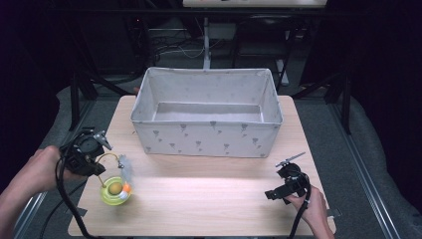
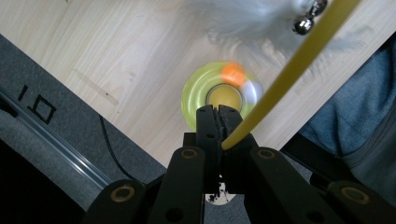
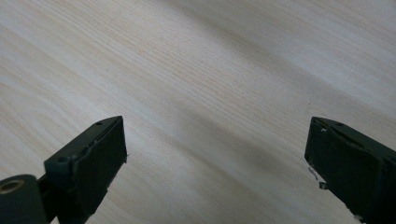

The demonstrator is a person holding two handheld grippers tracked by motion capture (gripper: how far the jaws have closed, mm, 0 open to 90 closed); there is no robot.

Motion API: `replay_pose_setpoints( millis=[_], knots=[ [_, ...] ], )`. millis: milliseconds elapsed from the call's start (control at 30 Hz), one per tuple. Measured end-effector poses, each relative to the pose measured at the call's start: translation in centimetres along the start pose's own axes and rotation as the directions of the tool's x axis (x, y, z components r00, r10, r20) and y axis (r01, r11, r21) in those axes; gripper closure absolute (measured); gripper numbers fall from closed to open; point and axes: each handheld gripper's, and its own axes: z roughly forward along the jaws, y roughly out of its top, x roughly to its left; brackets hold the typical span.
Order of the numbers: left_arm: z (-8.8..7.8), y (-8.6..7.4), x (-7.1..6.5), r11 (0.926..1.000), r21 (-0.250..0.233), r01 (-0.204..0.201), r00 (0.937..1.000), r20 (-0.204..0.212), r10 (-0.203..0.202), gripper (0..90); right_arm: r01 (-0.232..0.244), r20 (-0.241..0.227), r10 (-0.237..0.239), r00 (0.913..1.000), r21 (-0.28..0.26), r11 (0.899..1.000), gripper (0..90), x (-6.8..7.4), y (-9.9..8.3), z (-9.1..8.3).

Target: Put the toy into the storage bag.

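Black jaws of the left gripper (image 2: 218,116) are clamped on the yellow wand (image 2: 299,60) of the cat toy, whose green disc (image 2: 196,100) sits on the table (image 1: 209,194) right under the grip, in front of the fabric bin (image 1: 206,134) and off to its left. Left gripper view picks out the orange ball (image 2: 233,73), grey feather (image 2: 247,23) and bell (image 2: 303,24), while the high view adds the right gripper (image 1: 288,180), jaws wide and holding nothing, in front of the bin's right end.

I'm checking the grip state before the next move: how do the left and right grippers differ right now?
The left gripper is shut on the toy's yellow wand; the right gripper is open and holds nothing. The left hangs over the toy, the right over bare table. Both have black jaws.
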Motion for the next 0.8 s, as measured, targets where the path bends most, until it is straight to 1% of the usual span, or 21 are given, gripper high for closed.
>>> replay_pose_setpoints(
  millis=[200,233,300,367,700,733,800],
  knots=[
    [-0.8,0.5,0.2,0.9999,0.007,-0.012,0.9999,-0.006,0.012,87.7,0.001,-0.001,-0.001,1.0,0.001,1.0,5.1,0.0,0.0,0.0],
    [-0.9,0.6,0.2,0.9999,0.008,-0.012,0.9999,-0.005,0.012,87.7,-0.005,-0.003,0.005,1.0,0.006,1.0,5.0,0.0,0.0,0.0],
    [-1.2,0.8,0.3,0.9999,0.006,-0.015,0.9998,-0.014,0.015,87.7,-0.007,0.0,0.007,1.0,-0.002,1.0,4.7,0.0,0.0,0.0],
    [-1.5,0.9,0.4,0.9997,0.011,-0.021,0.9997,-0.009,0.021,87.8,-0.008,-0.001,0.008,1.0,-0.003,1.0,4.7,-0.1,0.0,0.0],
    [-2.8,1.8,0.8,0.9992,0.018,-0.036,0.9992,-0.02,0.036,87.7,-0.012,-0.002,0.012,0.9999,0.001,1.0,3.9,-0.1,0.0,0.0],
    [-3.0,1.9,0.9,0.9992,0.016,-0.036,0.9992,-0.02,0.036,87.8,-0.027,-0.017,0.027,0.9995,-0.014,1.0,3.6,0.0,-0.1,0.1],
    [-3.3,2.0,1.0,0.9992,0.019,-0.035,0.9991,-0.023,0.036,87.7,-0.022,-0.011,0.022,0.9997,-0.008,1.0,3.3,0.0,-0.1,0.0]
  ],
)
